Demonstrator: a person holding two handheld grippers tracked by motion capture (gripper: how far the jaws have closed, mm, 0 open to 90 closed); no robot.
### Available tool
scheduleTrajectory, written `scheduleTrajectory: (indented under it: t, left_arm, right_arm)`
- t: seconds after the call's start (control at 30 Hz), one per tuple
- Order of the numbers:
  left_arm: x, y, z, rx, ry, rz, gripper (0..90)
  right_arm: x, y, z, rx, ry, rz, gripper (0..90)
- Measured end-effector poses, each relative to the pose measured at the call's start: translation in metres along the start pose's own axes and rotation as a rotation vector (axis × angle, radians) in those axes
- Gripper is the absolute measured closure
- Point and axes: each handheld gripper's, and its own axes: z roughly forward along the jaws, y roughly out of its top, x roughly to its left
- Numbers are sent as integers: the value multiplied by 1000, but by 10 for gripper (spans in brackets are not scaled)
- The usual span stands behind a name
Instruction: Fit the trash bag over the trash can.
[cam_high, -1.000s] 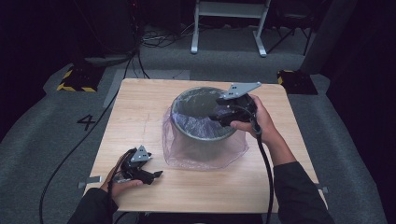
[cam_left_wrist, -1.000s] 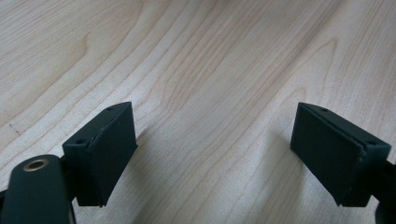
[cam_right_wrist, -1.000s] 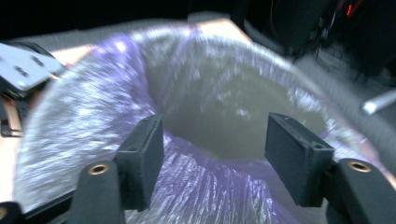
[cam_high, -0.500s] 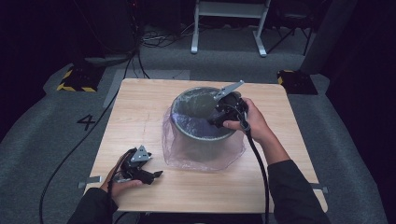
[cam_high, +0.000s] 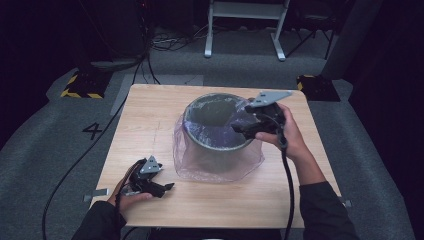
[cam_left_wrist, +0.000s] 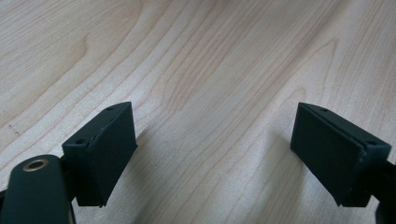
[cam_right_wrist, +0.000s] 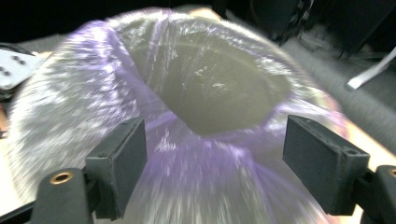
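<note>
A grey round bin (cam_high: 215, 150) stands mid-table, lined with a thin purple bag (cam_high: 220, 170) whose edge is folded over the rim and hangs down the outside. My right gripper (cam_high: 240, 129) is at the bin's right rim, pointing left at it. Its jaws have just been opening and stand wide apart. In the right gripper view, the bag (cam_right_wrist: 187, 182) lies loose below and beyond the right gripper (cam_right_wrist: 212, 158), and the pads do not press on it. My left gripper (cam_high: 167, 187) rests on the table's front left, open over bare wood (cam_left_wrist: 210, 56) with nothing in it.
The wooden table (cam_high: 150, 115) has free room to the left of the bin and along its front. Cables trail from both grippers off the near edge. Beyond the table lie grey floor, a white stand (cam_high: 245, 30) and black boxes.
The right hand has drawn back to the right from the bin's rim and its jaws have widened, leaving the bag loose. The left hand has stayed put.
</note>
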Motion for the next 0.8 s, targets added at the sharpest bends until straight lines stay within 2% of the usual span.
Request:
scheduleTrajectory:
  t: [0.1,0.2,0.27,0.4,0.47,0.53,0.57,0.67,0.73,0.8]
  left_arm:
    - [0,0,0,0,0,0,137]
    - [0,0,0,1,0,0,137]
    - [0,0,0,1,0,0,137]
    - [0,0,0,1,0,-1,137]
    - [0,0,0,2,1,0,136]
    - [0,0,0,1,0,0,136]
    - [0,0,0,1,1,-1,136]
    - [0,0,0,1,1,-1,136]
    - [0,0,0,1,1,0,136]
    - [0,0,0,1,0,0,136]
  right_arm:
    - [0,-14,-23,-46,-24,-10,204]
    - [0,-34,-44,-67,-50,-5,183]
    - [2,-50,-56,-63,-83,-3,181]
    - [6,-79,-67,-56,-137,-16,174]
    - [8,-94,-69,-46,-135,-19,173]
    - [11,-109,-69,-36,-161,-14,174]
    - [11,-116,-68,-31,-158,-9,174]
    - [14,-141,-60,13,-181,-9,174]
    - [14,-158,-50,70,-193,-5,174]
    - [12,-176,-42,100,-174,26,174]
